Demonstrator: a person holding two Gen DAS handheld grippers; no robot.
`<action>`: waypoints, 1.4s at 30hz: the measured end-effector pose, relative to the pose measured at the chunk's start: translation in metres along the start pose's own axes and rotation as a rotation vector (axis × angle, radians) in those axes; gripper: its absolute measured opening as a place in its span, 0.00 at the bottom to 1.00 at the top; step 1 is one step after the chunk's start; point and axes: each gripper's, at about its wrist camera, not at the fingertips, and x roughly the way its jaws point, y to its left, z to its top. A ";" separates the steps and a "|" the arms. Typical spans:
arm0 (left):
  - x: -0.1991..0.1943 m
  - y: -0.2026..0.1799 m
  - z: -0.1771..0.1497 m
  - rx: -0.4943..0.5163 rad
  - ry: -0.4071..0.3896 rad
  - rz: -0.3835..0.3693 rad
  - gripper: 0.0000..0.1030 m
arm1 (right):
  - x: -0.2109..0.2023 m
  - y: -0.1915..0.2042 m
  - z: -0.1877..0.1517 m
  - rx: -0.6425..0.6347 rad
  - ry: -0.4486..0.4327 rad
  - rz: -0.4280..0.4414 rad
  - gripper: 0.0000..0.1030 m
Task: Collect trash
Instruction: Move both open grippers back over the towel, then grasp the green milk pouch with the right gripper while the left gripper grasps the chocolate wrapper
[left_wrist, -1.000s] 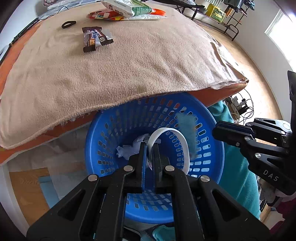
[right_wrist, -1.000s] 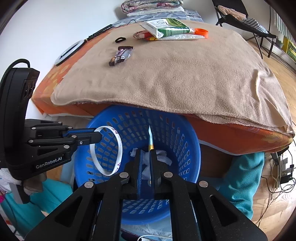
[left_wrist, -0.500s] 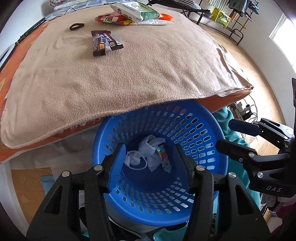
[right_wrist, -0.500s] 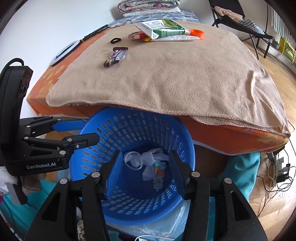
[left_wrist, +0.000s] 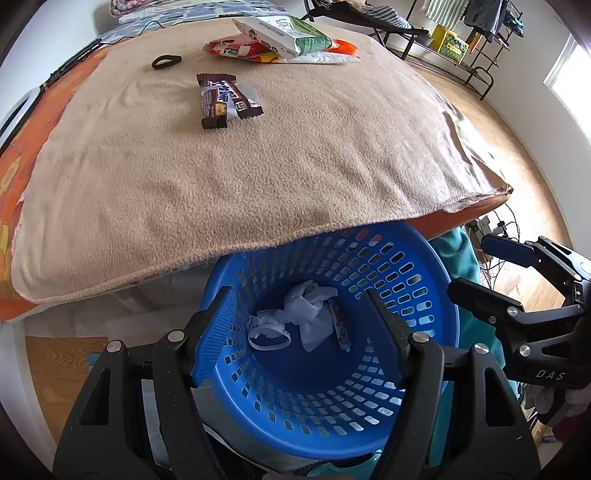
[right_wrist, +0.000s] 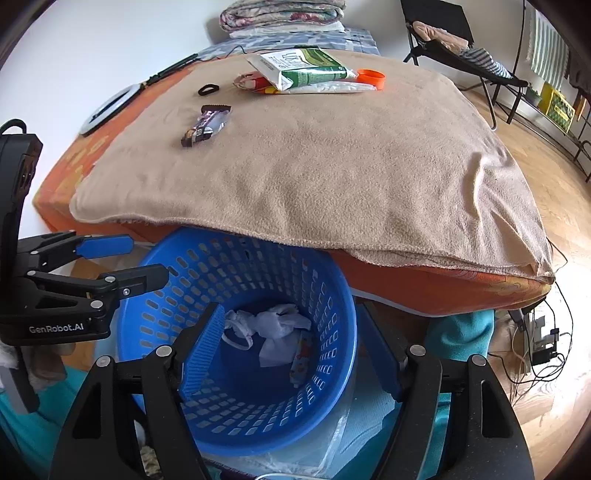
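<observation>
Chocolate bar wrapper (left_wrist: 226, 100) lies on tan blanket (left_wrist: 295, 166) on bed, well beyond blue basket (left_wrist: 424, 266). Likely light, crinkly, slippery foil; pinch at crimped end. Wrapper print too blurred to read. Left gripper (left_wrist: 299, 325) and right gripper (right_wrist: 291, 347): fingers apart, empty, over basket. Housings read "DAS", "GenRobot.AI".

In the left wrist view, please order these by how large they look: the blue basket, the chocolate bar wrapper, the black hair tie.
1. blue basket, largest, though nearest the camera
2. chocolate bar wrapper
3. black hair tie, smallest, but also farthest
</observation>
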 end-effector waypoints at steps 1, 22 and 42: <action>0.000 0.000 0.001 -0.002 0.000 -0.001 0.69 | 0.001 -0.001 0.001 0.002 0.006 0.000 0.72; -0.008 0.017 0.056 -0.086 -0.059 -0.033 0.69 | -0.010 -0.029 0.047 0.036 -0.088 0.049 0.74; 0.014 0.053 0.116 -0.209 -0.077 -0.022 0.69 | 0.022 -0.067 0.207 0.390 -0.112 0.248 0.78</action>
